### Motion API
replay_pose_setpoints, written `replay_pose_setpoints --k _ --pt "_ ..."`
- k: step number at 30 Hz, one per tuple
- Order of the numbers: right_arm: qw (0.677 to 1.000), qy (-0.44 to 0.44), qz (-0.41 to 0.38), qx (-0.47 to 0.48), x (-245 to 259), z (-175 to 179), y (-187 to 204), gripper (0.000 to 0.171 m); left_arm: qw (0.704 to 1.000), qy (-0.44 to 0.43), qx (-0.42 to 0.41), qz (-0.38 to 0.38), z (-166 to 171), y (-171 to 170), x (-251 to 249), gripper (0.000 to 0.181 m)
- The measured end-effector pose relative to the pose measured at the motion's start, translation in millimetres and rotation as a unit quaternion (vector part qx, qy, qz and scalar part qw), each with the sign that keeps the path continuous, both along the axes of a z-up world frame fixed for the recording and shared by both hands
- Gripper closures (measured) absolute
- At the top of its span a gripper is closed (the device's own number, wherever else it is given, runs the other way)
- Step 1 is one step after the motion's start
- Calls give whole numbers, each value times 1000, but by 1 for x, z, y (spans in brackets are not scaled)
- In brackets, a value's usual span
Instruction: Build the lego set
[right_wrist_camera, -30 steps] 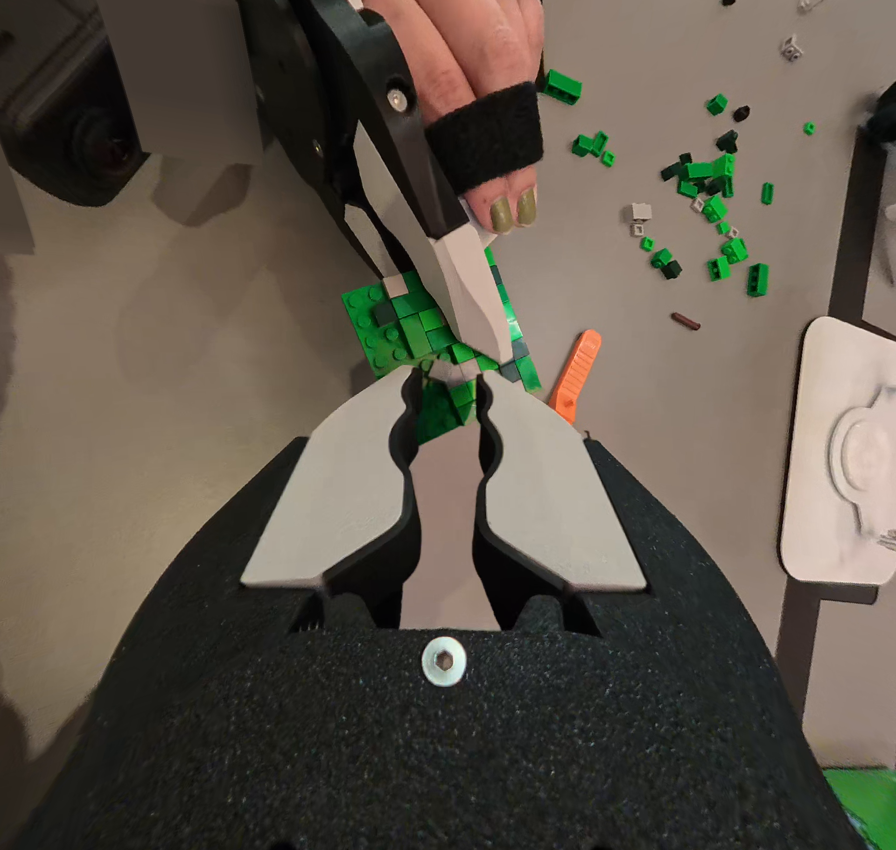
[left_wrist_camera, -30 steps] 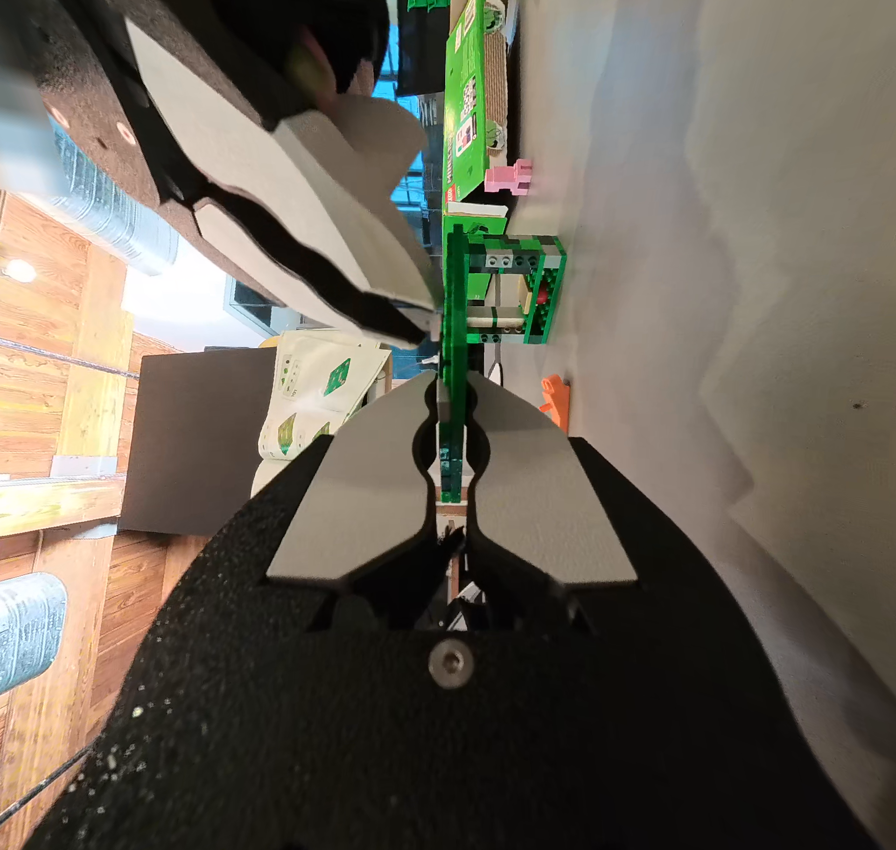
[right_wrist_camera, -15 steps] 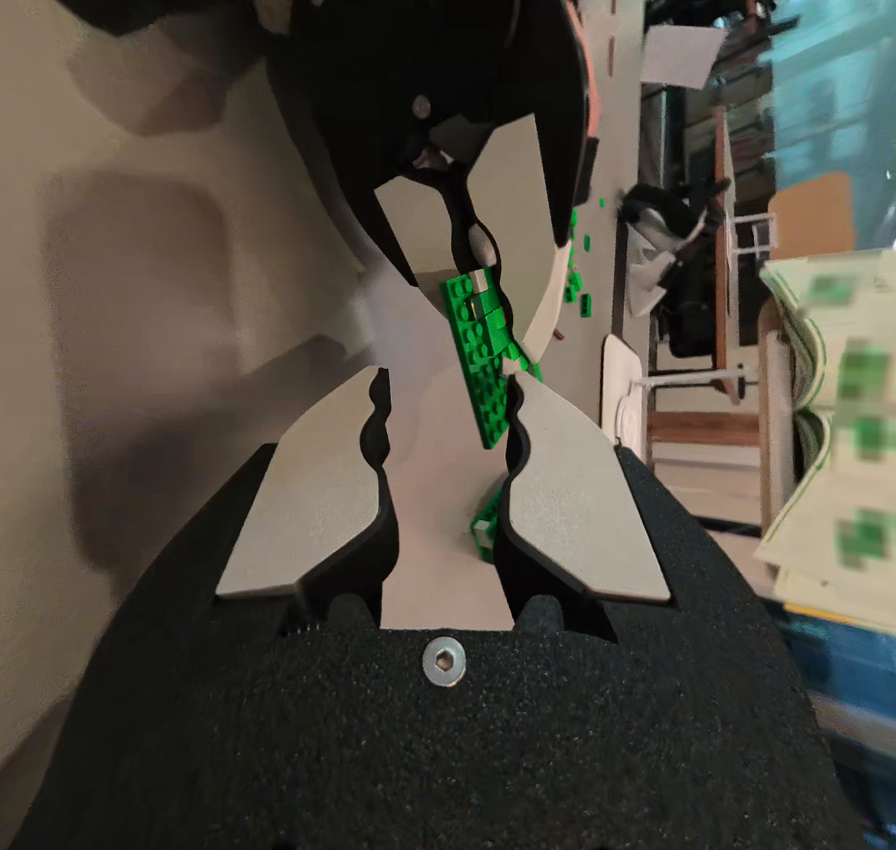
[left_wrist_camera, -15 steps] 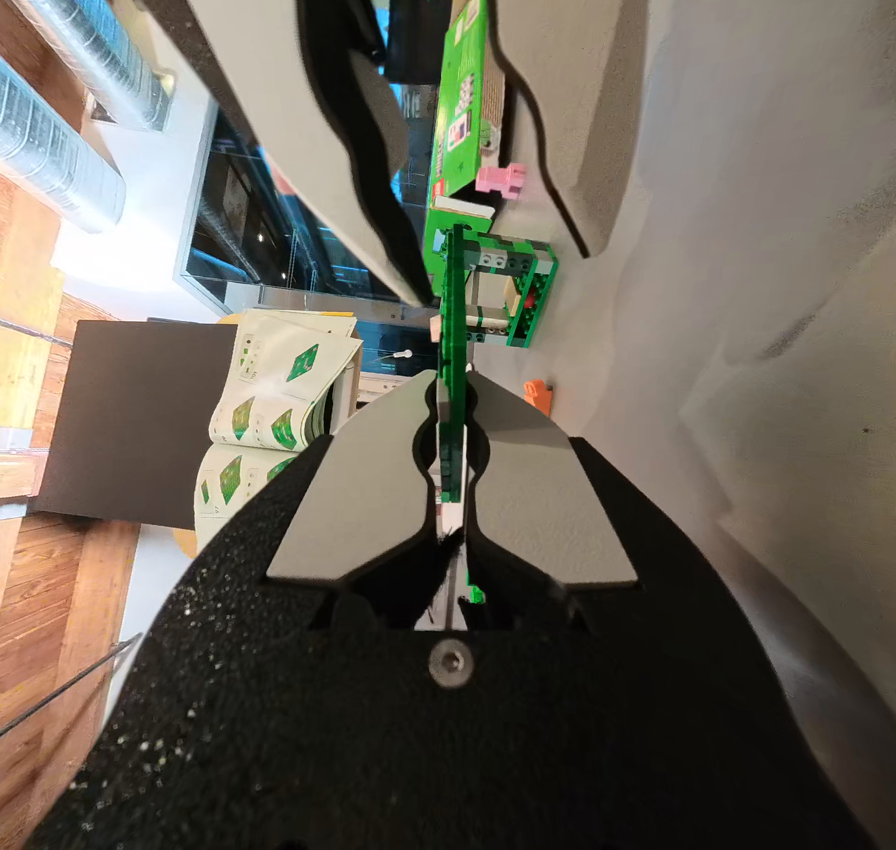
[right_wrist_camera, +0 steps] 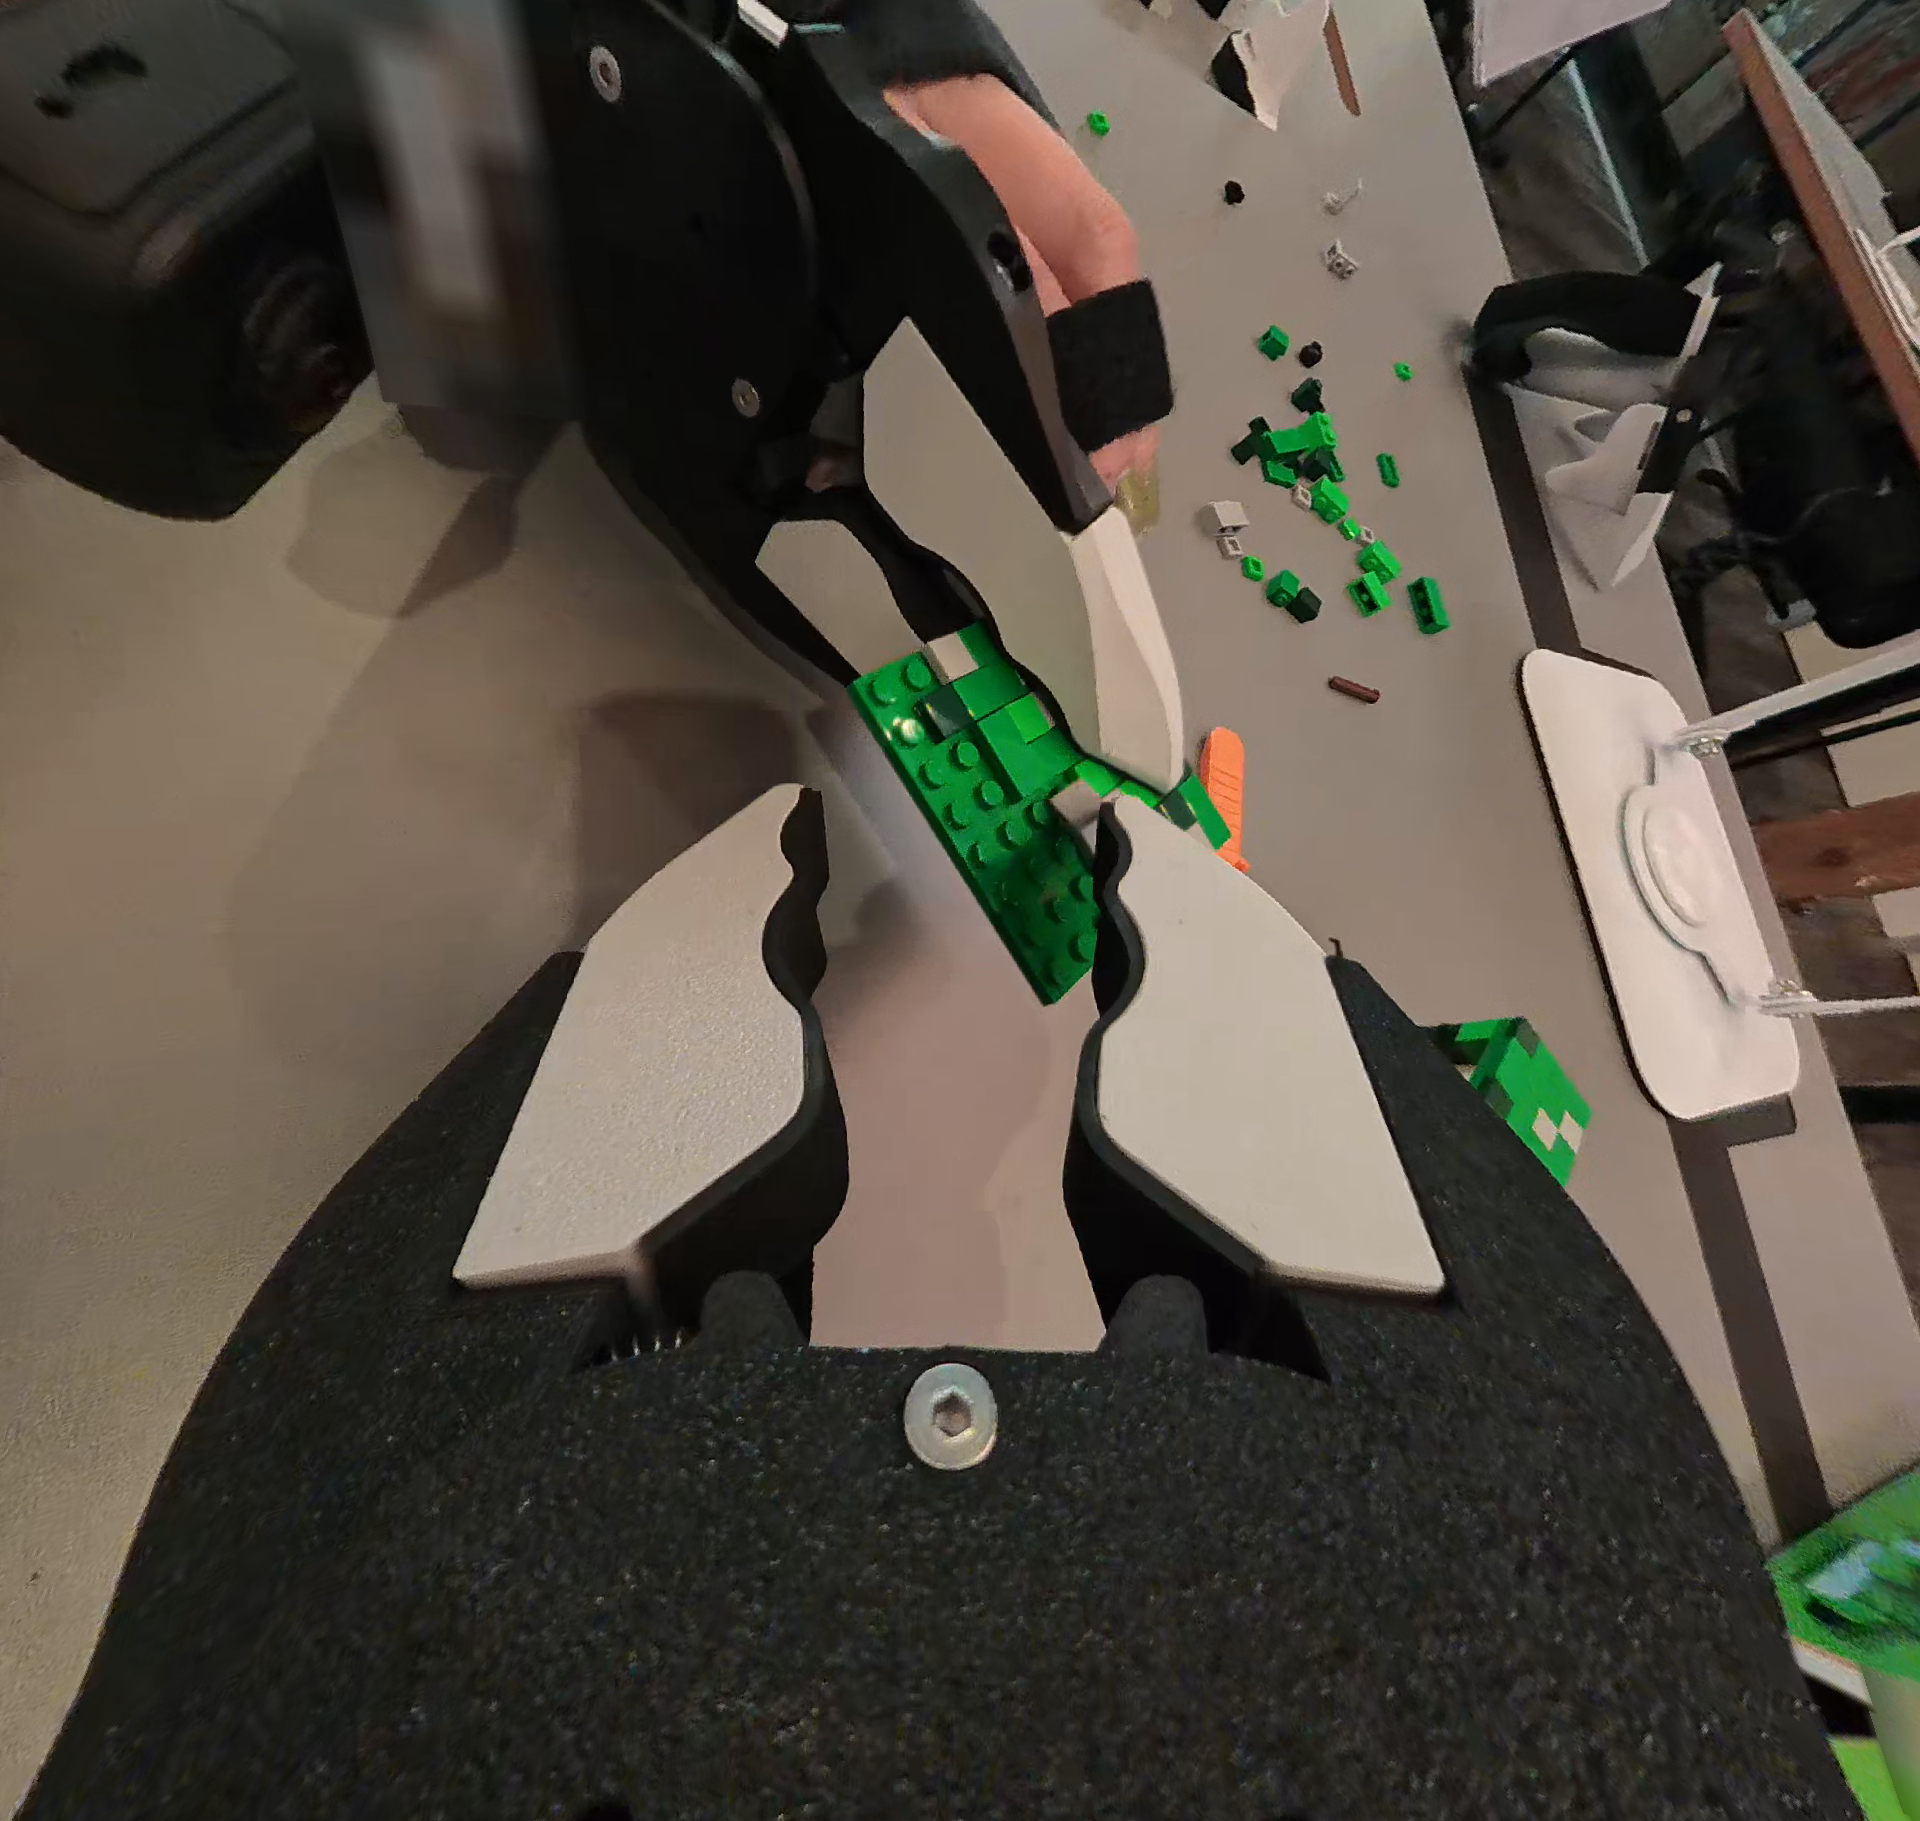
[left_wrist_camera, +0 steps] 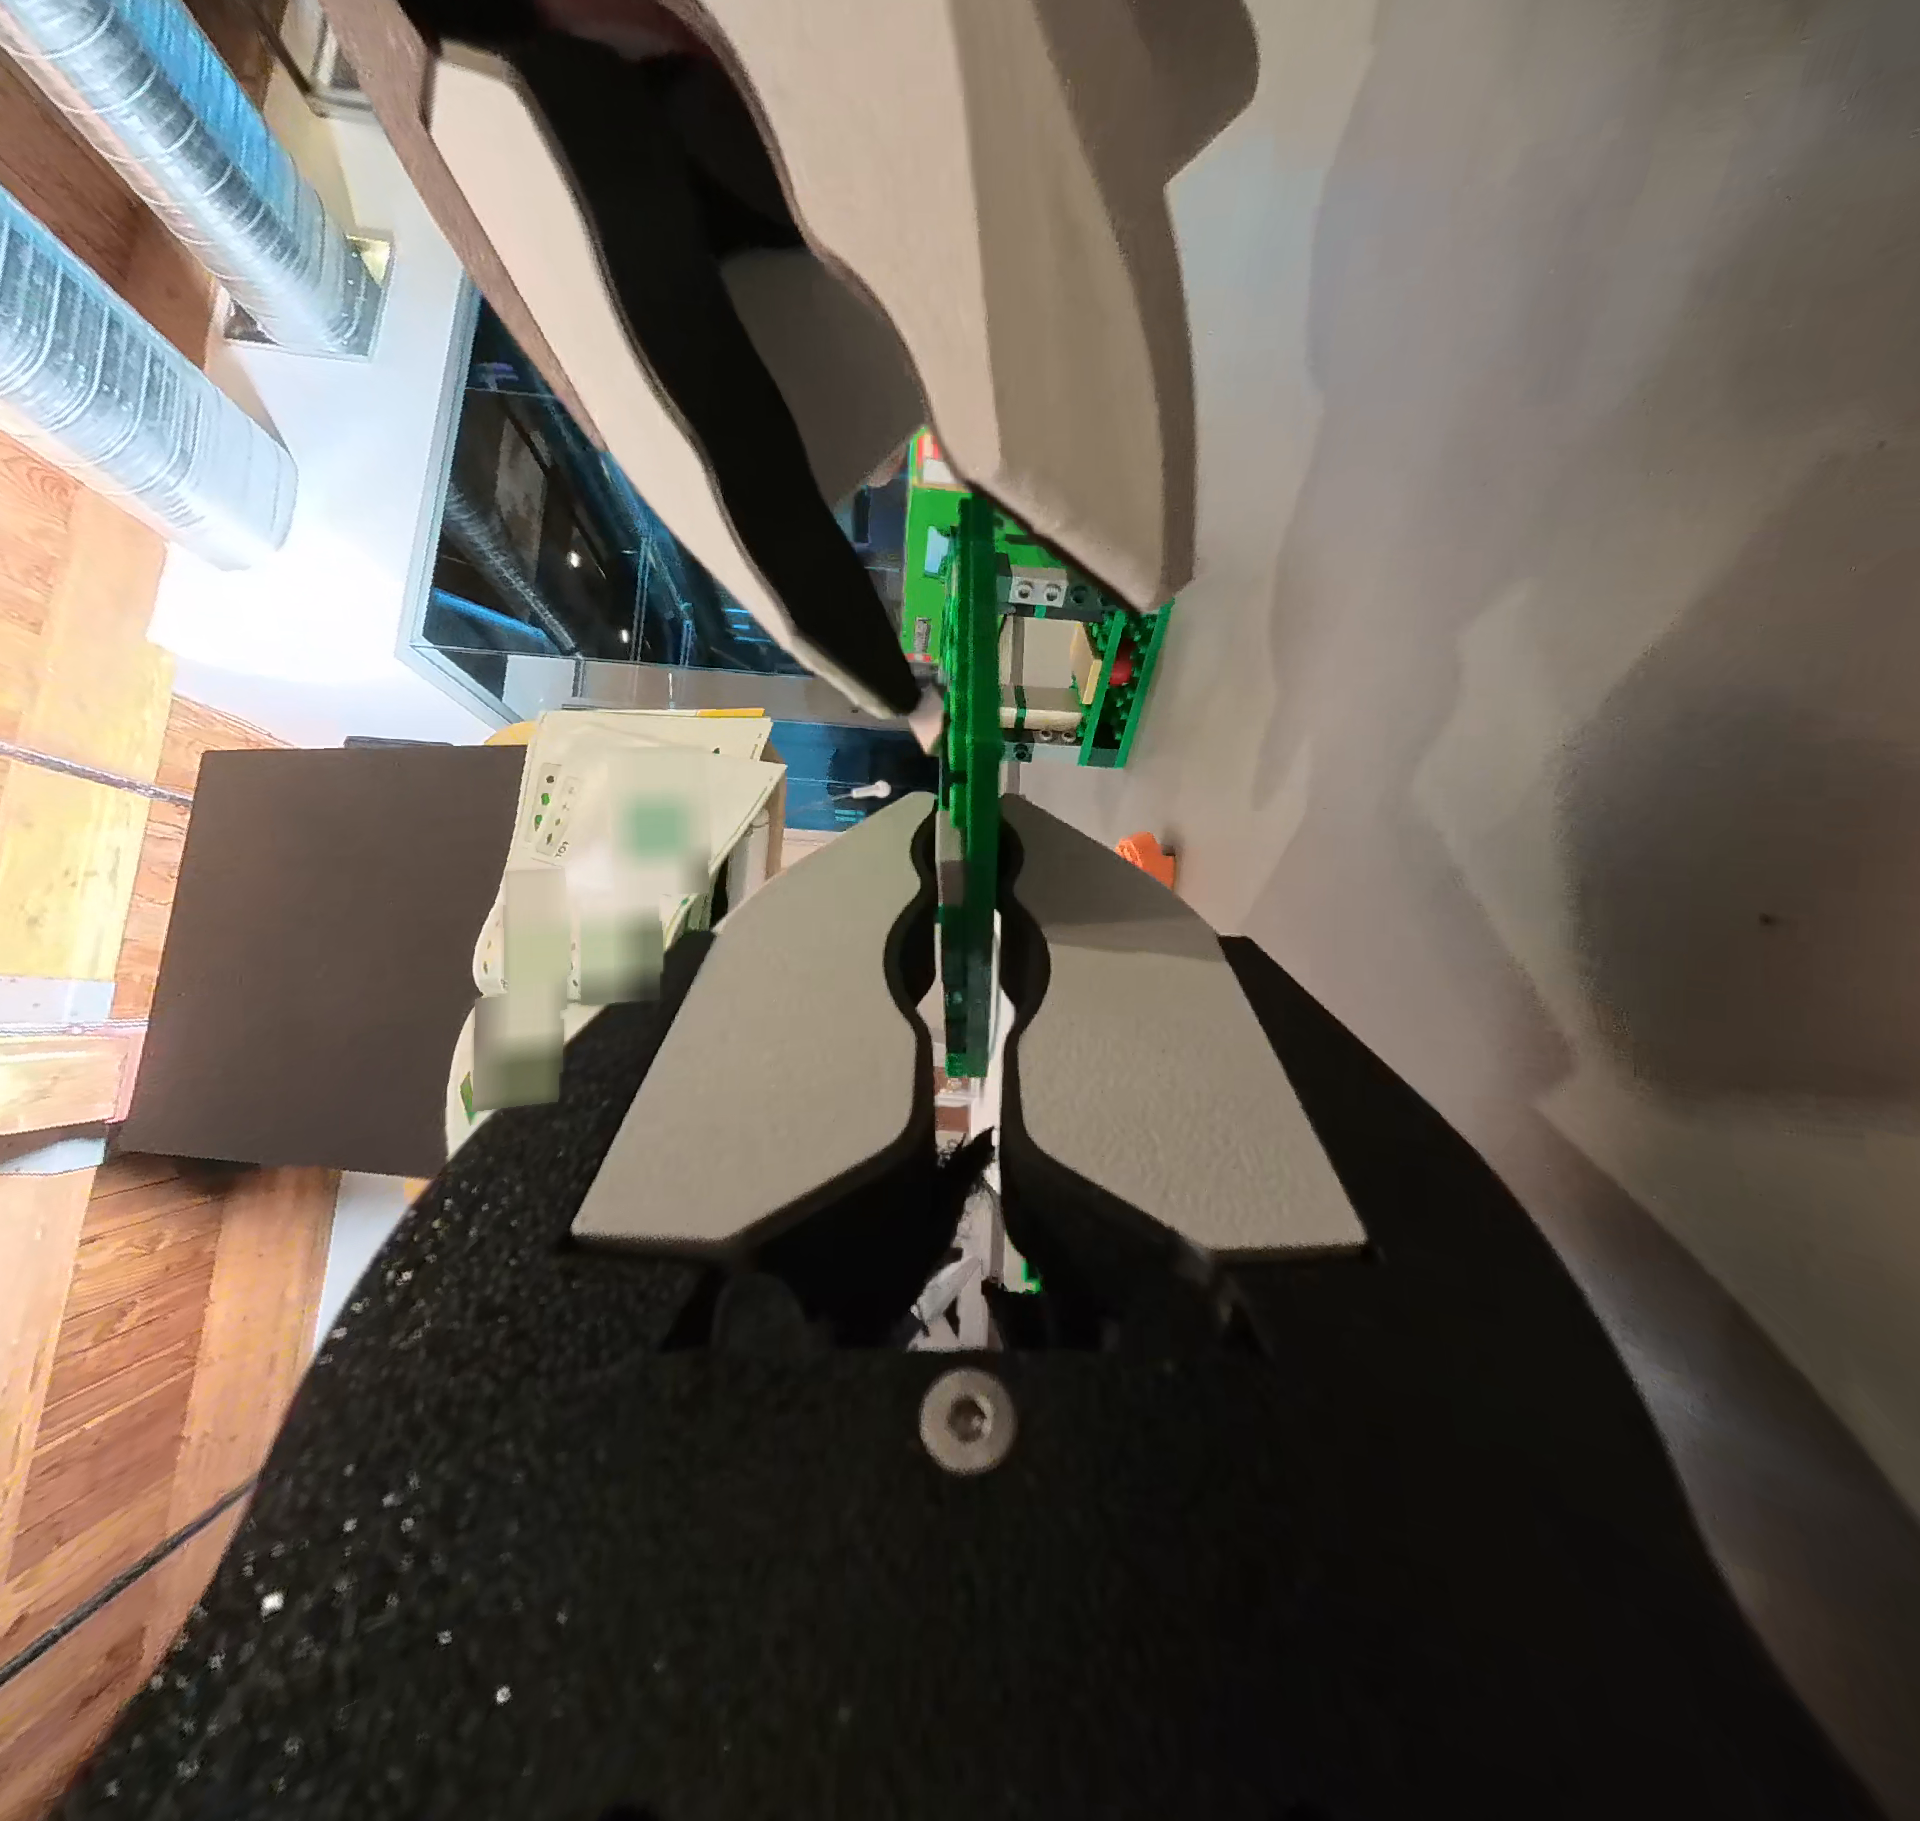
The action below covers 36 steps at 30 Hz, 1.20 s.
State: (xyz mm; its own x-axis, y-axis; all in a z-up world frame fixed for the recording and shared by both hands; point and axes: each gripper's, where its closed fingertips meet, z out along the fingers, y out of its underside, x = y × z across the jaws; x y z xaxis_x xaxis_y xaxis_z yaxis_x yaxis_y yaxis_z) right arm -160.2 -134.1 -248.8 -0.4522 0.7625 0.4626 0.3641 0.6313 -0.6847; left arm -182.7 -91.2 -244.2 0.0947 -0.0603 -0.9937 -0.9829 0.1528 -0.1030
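Two fingers of the left gripper clamp a green lego plate edge-on above the grey table. Right gripper stands wide apart, one finger touching the plate's edge. Loose green bricks lie scattered beyond, an orange brick separator just beside.

Grey matte table top – soft overlapping shadows, light from above. Table's far edge runs along a dark frame. Wood-panelled wall, warm tone, carrying two ribbed silver ducts. Dark glass window set in a white surround – bright daylight there. Black panel stands beside the wood.
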Motion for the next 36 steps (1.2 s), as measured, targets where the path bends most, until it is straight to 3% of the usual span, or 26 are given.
replay_pose_setpoints --k 8,11,16,22,36 --pt "1000 -3 3 9 -1 -4 1 121 1000 0 -5 -3 -1 0 1 175" --pt "996 44 17 76 -1 2 4 121 1000 -7 -8 -2 -1 1 0 176" --pt "942 126 35 310 -5 -5 10 132 999 -31 -21 -5 -1 1 1 175" --pt "893 188 4 408 -13 4 19 145 999 -35 -36 -10 -3 0 5 175" --pt "882 194 -9 429 -14 0 21 163 997 -46 -62 -4 -7 1 6 176"
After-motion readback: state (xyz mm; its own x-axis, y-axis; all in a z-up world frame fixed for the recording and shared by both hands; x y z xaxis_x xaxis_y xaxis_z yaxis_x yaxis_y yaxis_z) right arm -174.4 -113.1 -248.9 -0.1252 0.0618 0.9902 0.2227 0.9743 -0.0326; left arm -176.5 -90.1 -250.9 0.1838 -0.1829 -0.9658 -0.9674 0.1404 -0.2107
